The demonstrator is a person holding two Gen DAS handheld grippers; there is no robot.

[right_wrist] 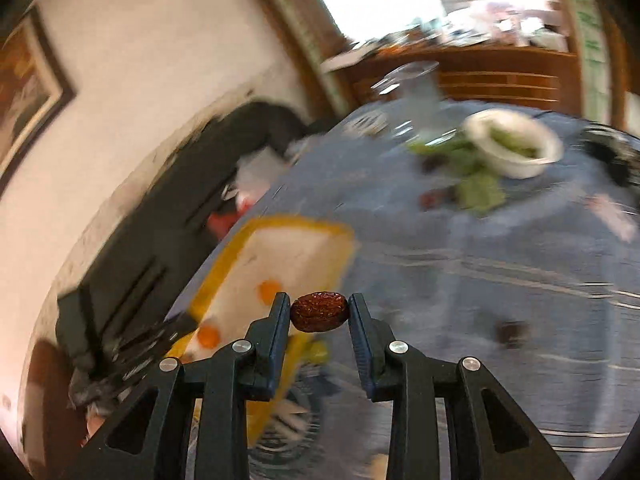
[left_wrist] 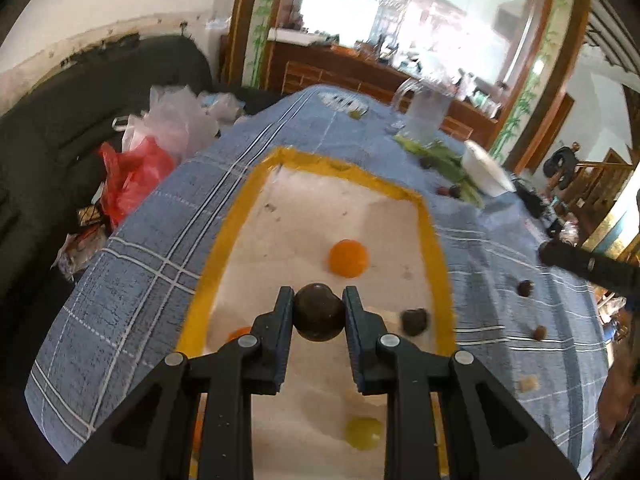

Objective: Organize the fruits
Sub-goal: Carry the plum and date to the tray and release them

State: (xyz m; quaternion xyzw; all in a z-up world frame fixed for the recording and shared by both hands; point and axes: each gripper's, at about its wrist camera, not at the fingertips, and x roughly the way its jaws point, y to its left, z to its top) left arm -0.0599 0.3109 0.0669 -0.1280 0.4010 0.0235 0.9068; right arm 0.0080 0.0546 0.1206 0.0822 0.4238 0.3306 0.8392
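My left gripper (left_wrist: 319, 304) is shut on a dark round fruit (left_wrist: 319, 312), held over the white mat with a yellow border (left_wrist: 240, 216). On the mat lie an orange fruit (left_wrist: 348, 258), a dark fruit (left_wrist: 415, 321), a yellow-green fruit (left_wrist: 364, 432) and another orange one (left_wrist: 239, 332) partly hidden by my finger. My right gripper (right_wrist: 319, 306) is shut on a wrinkled red date (right_wrist: 319, 312), above the blue checked tablecloth (right_wrist: 500, 272) just right of the mat (right_wrist: 296, 248). The right wrist view is blurred by motion.
Small dark fruits (left_wrist: 525, 288) and a tan piece (left_wrist: 528, 383) lie loose on the cloth to the right. A clear jug (left_wrist: 426, 112), green leaves (left_wrist: 444, 160) and a white bowl (right_wrist: 516, 144) stand at the far end. Plastic bags (left_wrist: 144, 152) sit on a dark sofa to the left.
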